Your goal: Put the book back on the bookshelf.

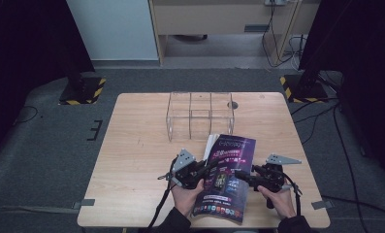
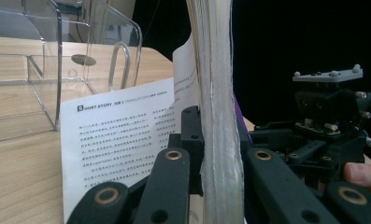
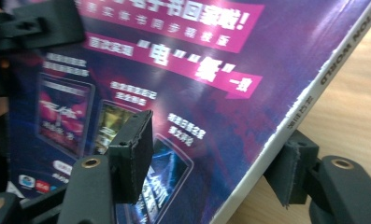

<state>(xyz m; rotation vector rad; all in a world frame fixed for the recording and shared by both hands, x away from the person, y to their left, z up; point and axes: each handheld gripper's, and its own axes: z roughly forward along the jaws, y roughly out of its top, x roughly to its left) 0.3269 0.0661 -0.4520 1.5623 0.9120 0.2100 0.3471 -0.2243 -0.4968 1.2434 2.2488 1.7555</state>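
A magazine (image 1: pixel 227 180) with a purple cover lies tilted near the table's front edge, its left side lifted. My left gripper (image 1: pixel 204 175) is shut on the thick block of pages (image 2: pixel 216 116), which stands upright between its jaws, and a loose printed page (image 2: pixel 117 140) hangs to the left. My right gripper (image 1: pixel 242 177) reaches in from the right at the magazine's spine edge (image 3: pixel 286 121). One pad (image 3: pixel 131 149) hovers over the cover (image 3: pixel 197 84) and the other pad (image 3: pixel 290 170) sits under the spine. The jaws stand open around that edge. The right gripper (image 2: pixel 332 116) also appears across the pages.
A clear acrylic organiser (image 1: pixel 200 116) with compartments stands at the back middle of the wooden table (image 1: pixel 132 160), and it shows close by on the left (image 2: pixel 43 70). A small round hole (image 1: pixel 232 104) lies beside it. Cables trail off the table's front.
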